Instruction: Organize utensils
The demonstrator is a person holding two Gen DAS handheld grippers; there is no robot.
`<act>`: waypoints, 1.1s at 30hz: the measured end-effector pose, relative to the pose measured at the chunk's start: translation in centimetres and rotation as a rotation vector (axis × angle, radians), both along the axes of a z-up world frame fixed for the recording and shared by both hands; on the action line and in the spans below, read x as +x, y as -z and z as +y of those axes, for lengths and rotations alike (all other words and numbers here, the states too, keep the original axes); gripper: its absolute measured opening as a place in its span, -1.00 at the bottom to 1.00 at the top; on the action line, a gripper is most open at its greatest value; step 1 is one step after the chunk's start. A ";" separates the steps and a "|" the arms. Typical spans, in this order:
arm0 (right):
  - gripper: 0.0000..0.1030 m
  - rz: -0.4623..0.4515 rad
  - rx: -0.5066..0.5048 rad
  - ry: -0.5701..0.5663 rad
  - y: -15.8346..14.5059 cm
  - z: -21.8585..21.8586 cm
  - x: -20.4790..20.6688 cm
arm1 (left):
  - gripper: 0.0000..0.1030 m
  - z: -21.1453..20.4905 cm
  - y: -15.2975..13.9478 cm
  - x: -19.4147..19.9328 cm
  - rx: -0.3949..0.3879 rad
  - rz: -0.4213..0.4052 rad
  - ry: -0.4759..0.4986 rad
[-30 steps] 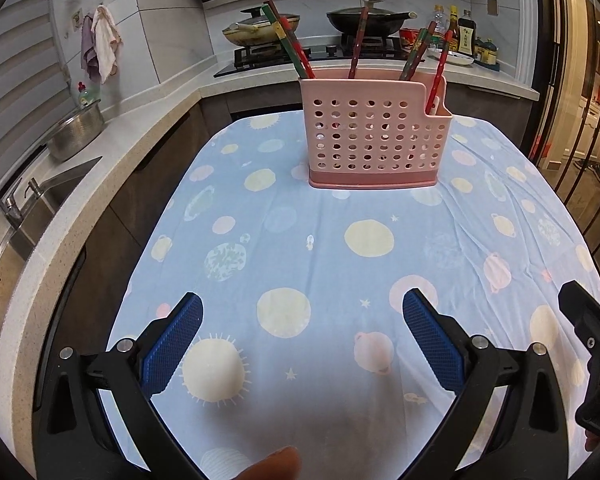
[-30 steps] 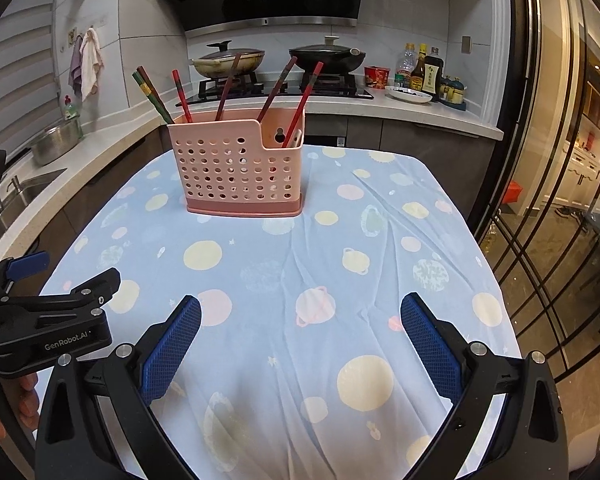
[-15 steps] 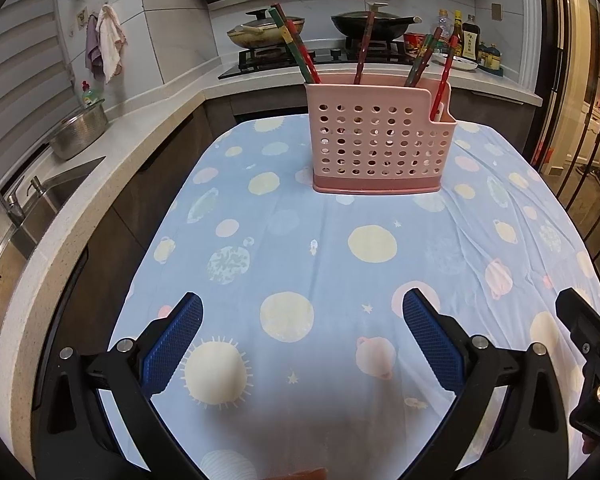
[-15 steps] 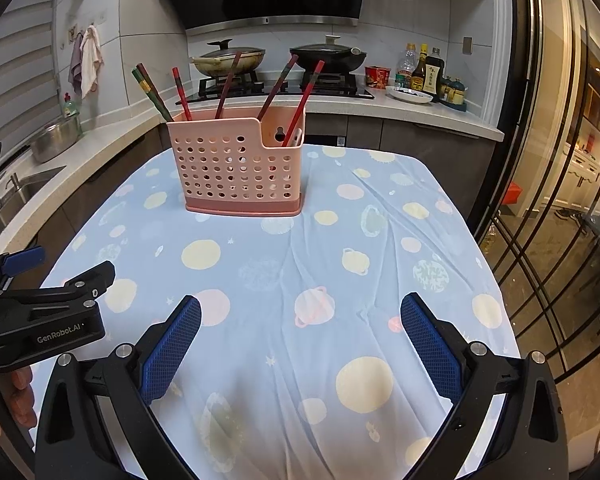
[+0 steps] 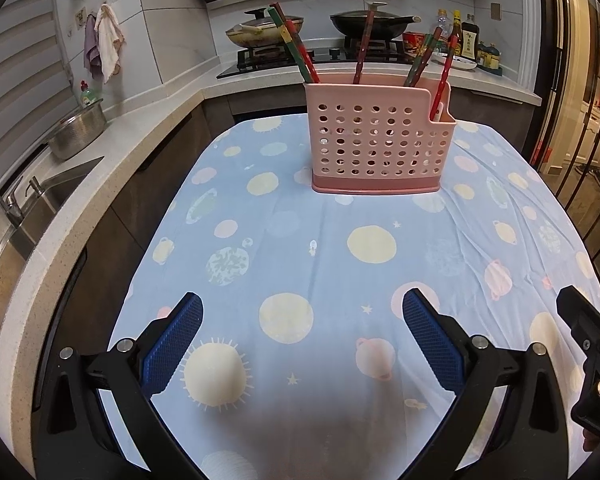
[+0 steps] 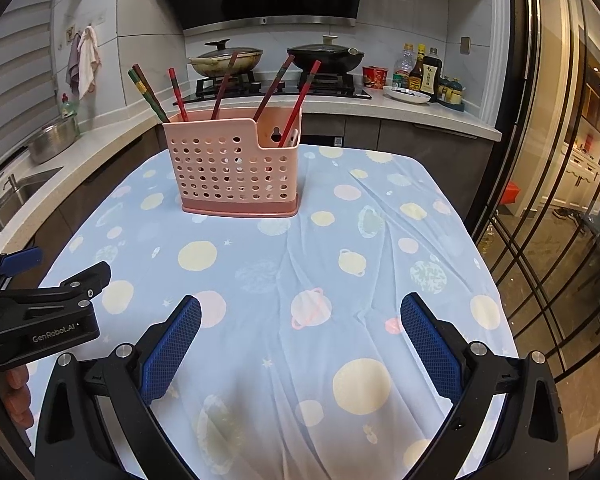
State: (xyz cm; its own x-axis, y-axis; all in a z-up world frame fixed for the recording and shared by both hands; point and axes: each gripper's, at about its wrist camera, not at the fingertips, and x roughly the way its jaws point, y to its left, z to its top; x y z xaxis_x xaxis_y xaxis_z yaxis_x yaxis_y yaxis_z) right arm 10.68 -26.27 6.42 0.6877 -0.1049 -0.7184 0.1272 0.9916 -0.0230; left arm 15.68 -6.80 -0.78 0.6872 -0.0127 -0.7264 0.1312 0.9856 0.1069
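Observation:
A pink perforated utensil holder [image 5: 378,140] stands upright at the far end of the table; it also shows in the right wrist view [image 6: 234,168]. Several red and green chopsticks [image 5: 296,50] lean out of its top, also in the right wrist view [image 6: 220,88]. My left gripper [image 5: 302,334] is open and empty, hovering over the near part of the table. My right gripper [image 6: 300,334] is open and empty, beside it on the right. Both are well short of the holder.
The table wears a light blue planet-print cloth [image 5: 340,248]. A counter with sink [image 5: 28,216] and steel bowl [image 5: 78,134] runs along the left. A stove with two pans [image 6: 276,60] and bottles [image 6: 424,72] lies behind. Glass doors [image 6: 560,160] are at the right.
Both grippers have drawn back and risen slightly; the holder sits a little farther up the view. Jaws stay open and empty.

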 end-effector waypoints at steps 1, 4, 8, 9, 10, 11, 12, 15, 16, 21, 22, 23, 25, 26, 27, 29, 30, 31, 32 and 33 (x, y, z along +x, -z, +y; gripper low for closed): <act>0.87 0.000 0.001 0.001 0.0 0.0 0.0 | 0.86 0.0 0.0 0.0 0.001 -0.001 0.000; 0.87 0.003 -0.001 0.003 0.1 0.0 0.1 | 0.86 0.1 0.0 0.1 0.000 0.000 -0.004; 0.87 0.004 0.000 0.005 0.2 -0.1 0.1 | 0.86 0.2 0.0 0.0 0.002 -0.003 -0.007; 0.87 0.004 0.000 0.005 0.2 0.0 0.1 | 0.86 0.2 0.0 0.0 0.000 -0.003 -0.006; 0.87 0.004 0.001 0.006 0.2 -0.1 0.1 | 0.86 0.3 0.0 0.0 0.000 -0.003 -0.006; 0.87 0.004 0.001 0.006 0.2 -0.1 0.1 | 0.86 0.2 0.0 0.0 0.001 -0.003 -0.007; 0.87 0.003 0.002 0.007 0.2 -0.1 0.0 | 0.86 0.3 0.0 0.0 0.000 -0.004 -0.006; 0.87 0.002 0.001 0.008 0.2 -0.1 0.0 | 0.86 0.3 0.0 0.0 -0.001 -0.003 -0.007; 0.87 0.003 0.001 0.009 0.2 -0.1 0.0 | 0.86 0.3 0.0 0.0 -0.001 -0.002 -0.008; 0.87 0.002 0.001 0.013 0.2 -0.3 0.0 | 0.86 0.4 -0.1 0.0 0.000 -0.003 -0.009; 0.87 0.002 0.002 0.013 0.2 -0.3 0.0 | 0.86 0.4 -0.1 0.0 0.000 -0.003 -0.010; 0.87 0.002 0.001 0.013 0.2 -0.3 0.0 | 0.86 0.4 -0.1 0.0 0.000 -0.003 -0.009; 0.87 0.003 -0.001 0.012 0.2 -0.3 0.0 | 0.86 0.4 -0.1 0.0 -0.001 -0.002 -0.011; 0.87 0.003 0.001 0.012 0.2 -0.3 0.0 | 0.86 0.4 -0.1 0.0 -0.001 -0.003 -0.011; 0.87 0.002 0.002 0.012 0.2 -0.4 0.0 | 0.86 0.5 -0.1 0.0 -0.001 -0.003 -0.013; 0.87 0.003 0.000 0.012 0.2 -0.4 0.0 | 0.86 0.5 -0.1 0.0 -0.002 -0.003 -0.013; 0.87 0.003 0.000 0.013 0.2 -0.3 0.0 | 0.86 0.5 -0.1 0.0 0.000 -0.003 -0.013; 0.87 0.004 0.001 0.013 0.2 -0.4 0.0 | 0.86 0.5 -0.1 0.0 -0.001 -0.002 -0.014; 0.87 0.004 0.001 0.014 0.2 -0.4 0.0 | 0.86 0.5 -0.1 0.1 -0.002 -0.001 -0.016; 0.87 0.004 -0.002 0.014 0.2 -0.4 0.0 | 0.86 0.6 -0.1 0.1 -0.003 0.001 -0.018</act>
